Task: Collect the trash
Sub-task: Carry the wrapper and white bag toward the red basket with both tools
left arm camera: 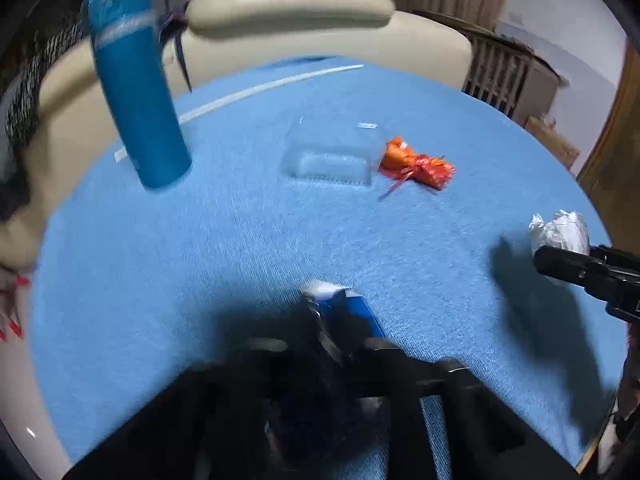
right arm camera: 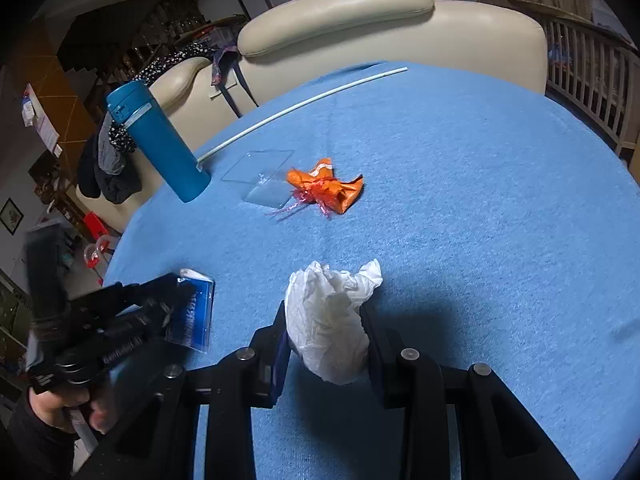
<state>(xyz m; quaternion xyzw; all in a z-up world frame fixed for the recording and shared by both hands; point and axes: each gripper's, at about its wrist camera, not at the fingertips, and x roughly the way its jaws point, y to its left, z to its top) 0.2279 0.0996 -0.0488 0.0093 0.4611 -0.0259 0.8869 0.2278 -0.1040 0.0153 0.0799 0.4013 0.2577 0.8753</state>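
My left gripper is shut on a blue and silver wrapper and holds it over the blue table cloth; it also shows in the right wrist view with the wrapper. My right gripper is shut on a crumpled white tissue; in the left wrist view the tissue sits at the right gripper's black tip. An orange wrapper lies mid-table beside a clear plastic lid.
A tall blue bottle stands at the table's far left. A white straw lies along the far edge. A cream sofa sits behind the blue table cloth. A wooden railing is at the right.
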